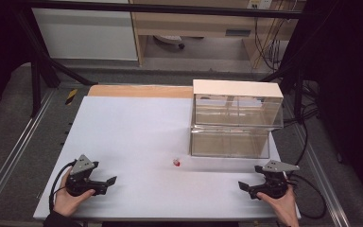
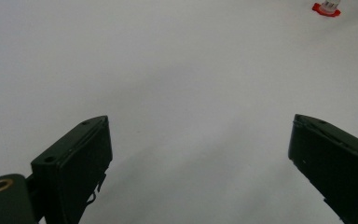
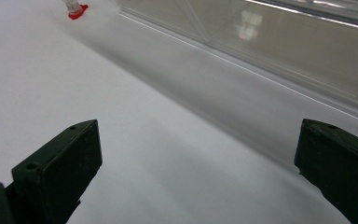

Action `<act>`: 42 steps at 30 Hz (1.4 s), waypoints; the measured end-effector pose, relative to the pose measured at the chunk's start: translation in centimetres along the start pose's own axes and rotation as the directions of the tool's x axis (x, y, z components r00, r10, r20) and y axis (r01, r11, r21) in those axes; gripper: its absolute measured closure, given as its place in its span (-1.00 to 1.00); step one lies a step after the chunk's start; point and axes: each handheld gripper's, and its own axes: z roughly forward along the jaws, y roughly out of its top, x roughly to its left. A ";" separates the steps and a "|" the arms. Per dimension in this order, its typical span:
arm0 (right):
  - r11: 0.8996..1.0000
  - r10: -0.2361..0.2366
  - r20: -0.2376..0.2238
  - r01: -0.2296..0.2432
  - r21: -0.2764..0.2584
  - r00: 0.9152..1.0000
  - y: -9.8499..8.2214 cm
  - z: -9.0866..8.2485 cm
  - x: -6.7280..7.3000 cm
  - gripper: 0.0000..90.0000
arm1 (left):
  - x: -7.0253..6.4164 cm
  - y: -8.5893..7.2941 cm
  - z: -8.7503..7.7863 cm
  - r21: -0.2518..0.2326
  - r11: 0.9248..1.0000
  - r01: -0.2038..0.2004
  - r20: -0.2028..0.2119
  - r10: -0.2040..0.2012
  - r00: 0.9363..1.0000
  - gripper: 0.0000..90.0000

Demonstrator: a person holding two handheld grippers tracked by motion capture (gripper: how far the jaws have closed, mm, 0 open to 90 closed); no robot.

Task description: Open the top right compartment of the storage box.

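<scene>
- High view: a white rectangular tabletop (image 1: 137, 137) with a bare wooden strip along its far edge carries a clear plastic two-tier box with a pale flat lid (image 1: 234, 120) at its far right.
- A small red-and-white object (image 1: 177, 162) sits alone on the tabletop, just off the near left corner of the clear box and roughly midway between the two hands; it is too small to identify.
- The left claw (image 1: 109, 181) lies low at the near left, held in a hand (image 1: 71, 198), with its jaws pointing right; a black cable loops from it.
- The right claw (image 1: 244, 186) sits at the near right, in front of the box, held in the other hand (image 1: 281, 205), its jaws pointing left.
- Dark frame bars, cables, a grey floor and pale cabinets surround the tabletop.
- Left gripper view: both black jaws stand wide apart with nothing between them, over bare white surface; the red-based object (image 2: 327, 8) is far ahead at the upper right, well apart from the jaws.
- Right gripper view: the jaws are likewise spread wide and empty; the transparent wall of the box (image 3: 279, 42) runs diagonally close ahead on the right, and the red-based object (image 3: 77, 10) stands beyond its end at the upper left.
</scene>
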 end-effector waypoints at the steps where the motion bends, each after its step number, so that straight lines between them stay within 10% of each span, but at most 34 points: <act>1: 1.000 0.001 -0.008 -0.001 -0.004 1.000 0.0 0.0 0.0 -0.98 | 0.0 0.0 0.0 0.002 1.000 -0.003 0.002 0.003 1.000 -0.87; 42: 0.995 -0.065 -0.004 0.064 -0.073 0.998 2.6 -1.8 2.4 -0.71 | 0.3 -0.2 -0.2 -0.001 1.000 0.019 -0.005 -0.019 1.000 -0.87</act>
